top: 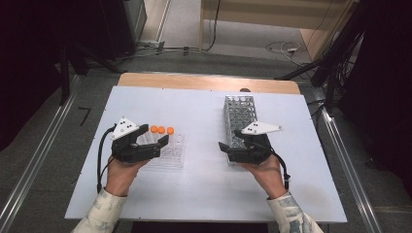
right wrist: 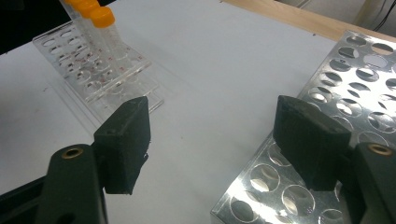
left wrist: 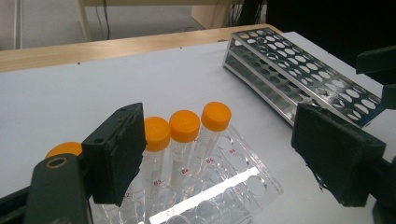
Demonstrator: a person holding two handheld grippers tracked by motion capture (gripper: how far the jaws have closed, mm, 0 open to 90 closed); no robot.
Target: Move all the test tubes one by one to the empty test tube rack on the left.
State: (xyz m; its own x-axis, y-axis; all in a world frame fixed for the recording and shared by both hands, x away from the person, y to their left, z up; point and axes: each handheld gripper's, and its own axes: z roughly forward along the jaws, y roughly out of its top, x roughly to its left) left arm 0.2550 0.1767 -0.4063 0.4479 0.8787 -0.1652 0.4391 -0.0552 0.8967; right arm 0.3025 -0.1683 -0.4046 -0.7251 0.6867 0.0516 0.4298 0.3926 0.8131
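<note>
The left gripper (top: pixel 154 137) sits at about 8 o'clock on the white tabletop (top: pixel 194 194), held in the left hand (top: pixel 121 171). Its jaws stand released, with nothing pressed between the pads. Just beyond the jaws, toward 1 o'clock from that hand, stands the clear plastic rack (top: pixel 170 151); 3 orange-capped tubes (top: pixel 161 130) show upright in a row at its far edge. In the left gripper view the tubes (left wrist: pixel 184 135) rise just beside the left jaw, and a 4th orange cap (left wrist: pixel 65 149) peeks out behind that jaw; whether the pad touches the nearest tube I cannot tell.

The right gripper (top: pixel 229 141) sits at about 4 o'clock, carried by the right hand (top: pixel 266 170), jaws likewise released and holding nothing. It hovers at the near end of the metal rack (top: pixel 239 112), which stretches away toward 12 o'clock. In the right gripper view, 1 jaw hangs over the rack's perforated top (right wrist: pixel 355 93) and the other over bare tabletop. The 2 racks are well apart.
</note>
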